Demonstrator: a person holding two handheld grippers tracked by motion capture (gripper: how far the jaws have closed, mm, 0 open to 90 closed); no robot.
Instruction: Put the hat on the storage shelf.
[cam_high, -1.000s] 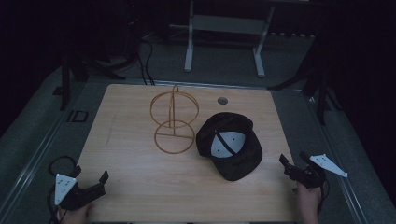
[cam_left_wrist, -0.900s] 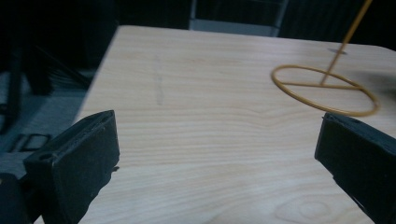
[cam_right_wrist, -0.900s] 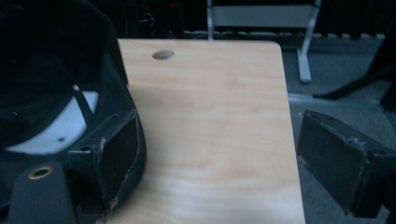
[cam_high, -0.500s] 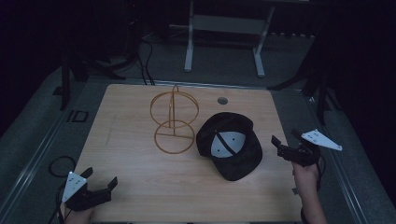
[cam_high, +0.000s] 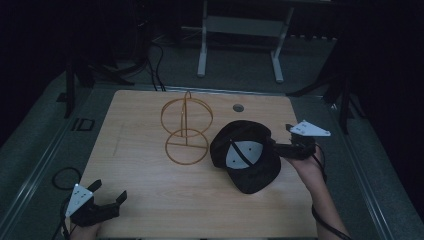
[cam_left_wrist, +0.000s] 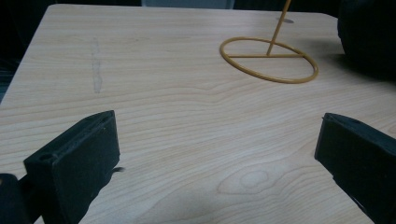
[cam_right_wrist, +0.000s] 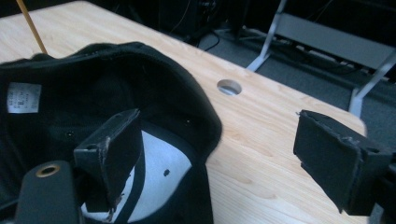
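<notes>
A black cap (cam_high: 252, 175) lies upside down on the wooden table (cam_high: 140, 125), right of centre, with a white patch showing inside. Left of it stands a yellow wire stand (cam_high: 186, 122), a pole on a ring base (cam_left_wrist: 269, 59). My right gripper (cam_high: 282, 138) is at the cap's right rim, open. In the right gripper view (cam_right_wrist: 217, 126) one jaw hangs over the cap's inside (cam_right_wrist: 93, 84) and the other over bare wood, with the rim between them. My left gripper (cam_high: 109, 190) is low at the table's near left corner, open over bare wood (cam_left_wrist: 215, 126).
A round cable hole (cam_high: 238, 107) sits in the tabletop behind the cap. Beyond the far edge stand grey metal frame legs (cam_high: 202, 45) and cables on a dark floor. A black cable loop (cam_high: 64, 176) lies off the table's left side.
My right gripper has moved from the table's right edge forward and left to the cap's rim. My left gripper has shifted right along the near edge.
</notes>
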